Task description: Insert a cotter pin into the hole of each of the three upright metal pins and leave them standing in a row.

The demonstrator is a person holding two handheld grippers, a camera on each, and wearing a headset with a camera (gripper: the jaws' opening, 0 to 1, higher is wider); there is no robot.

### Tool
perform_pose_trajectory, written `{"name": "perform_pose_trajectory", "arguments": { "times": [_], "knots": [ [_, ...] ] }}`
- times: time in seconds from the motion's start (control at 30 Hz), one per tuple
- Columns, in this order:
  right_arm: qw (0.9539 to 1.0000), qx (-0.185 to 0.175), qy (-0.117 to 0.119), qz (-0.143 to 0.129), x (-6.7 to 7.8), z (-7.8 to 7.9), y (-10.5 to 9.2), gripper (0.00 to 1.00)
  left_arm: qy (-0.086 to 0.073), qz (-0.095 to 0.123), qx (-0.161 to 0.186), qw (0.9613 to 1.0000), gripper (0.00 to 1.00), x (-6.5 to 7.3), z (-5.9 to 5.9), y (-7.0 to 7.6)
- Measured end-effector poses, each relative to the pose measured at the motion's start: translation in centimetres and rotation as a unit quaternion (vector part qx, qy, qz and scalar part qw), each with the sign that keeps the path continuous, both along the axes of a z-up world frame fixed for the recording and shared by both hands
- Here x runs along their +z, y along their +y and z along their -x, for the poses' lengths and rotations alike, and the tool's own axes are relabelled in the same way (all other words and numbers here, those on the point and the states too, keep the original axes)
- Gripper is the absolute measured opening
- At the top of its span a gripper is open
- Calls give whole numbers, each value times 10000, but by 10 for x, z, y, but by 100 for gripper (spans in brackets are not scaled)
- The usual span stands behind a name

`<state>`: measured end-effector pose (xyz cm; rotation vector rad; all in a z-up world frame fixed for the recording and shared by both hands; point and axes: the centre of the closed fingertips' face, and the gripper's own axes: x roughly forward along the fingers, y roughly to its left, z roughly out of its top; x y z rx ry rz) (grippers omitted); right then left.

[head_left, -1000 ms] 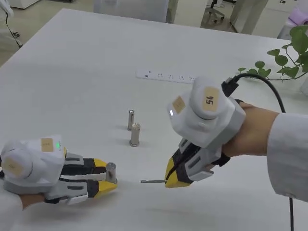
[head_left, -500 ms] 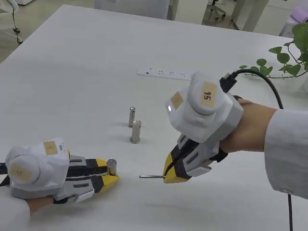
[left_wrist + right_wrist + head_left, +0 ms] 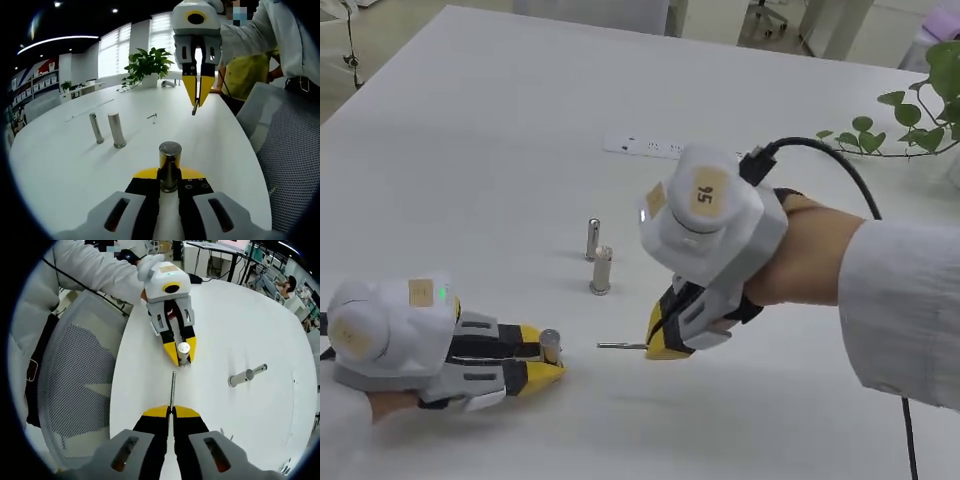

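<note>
1. Right now the left gripper (image 3: 538,362) lies low on the white table (image 3: 470,140). Its yellow-tipped jaws are drawn in to a narrow gap around the foot of an upright metal pin, the held pin (image 3: 550,346). In the left gripper view this pin stands straight between the jaws, its round top bare.
2. The right gripper (image 3: 654,348) hangs just to the right of the held pin, with a hand (image 3: 800,262) in a white sleeve (image 3: 905,310) behind it. Its jaws are pressed together on the back end of a cotter pin (image 3: 618,346).
3. The cotter pin sticks out level from those jaws, pointing at the held pin. Its free tip is near the held pin's side but apart from it.
4. Beyond the held pin stand two more upright pins, a thick pin (image 3: 601,270) and, just past it, a thin pin (image 3: 593,239). They are close together without touching.
5. Farther beyond the held pin, past those two, a white power strip (image 3: 645,148) lies flat on the table.
6. Well to the right of the held pin and farther back, a leafy plant (image 3: 920,110) reaches over the table edge.
7. In the left gripper view a small metal piece (image 3: 152,116) lies on the table beyond the held pin, too small to identify.
</note>
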<state>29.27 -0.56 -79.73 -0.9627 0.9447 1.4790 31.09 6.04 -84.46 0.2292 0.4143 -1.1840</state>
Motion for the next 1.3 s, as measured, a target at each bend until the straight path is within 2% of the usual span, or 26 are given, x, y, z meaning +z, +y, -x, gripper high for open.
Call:
{"name": "perform_pose_trajectory", "arguments": {
  "times": [0.13, 0.4, 0.73, 1.3],
  "knots": [
    [9999, 5, -118, 105, -6, -5, 2, 3, 33, -25, -146, 9999, 11, 0, 1, -1],
    [9998, -10, -120, 132, -12, -8, 11, 3, 107, 80, -330, 9994, 11, 1, 2, -1],
    [9998, 94, -130, 126, -20, -11, 27, 3, 124, 100, -442, 9989, 11, 1, 3, -1],
    [9993, 298, -181, 133, -20, -12, 34, 3, 146, 115, -526, 9984, 11, 1, 7, 1]
  ]
}}
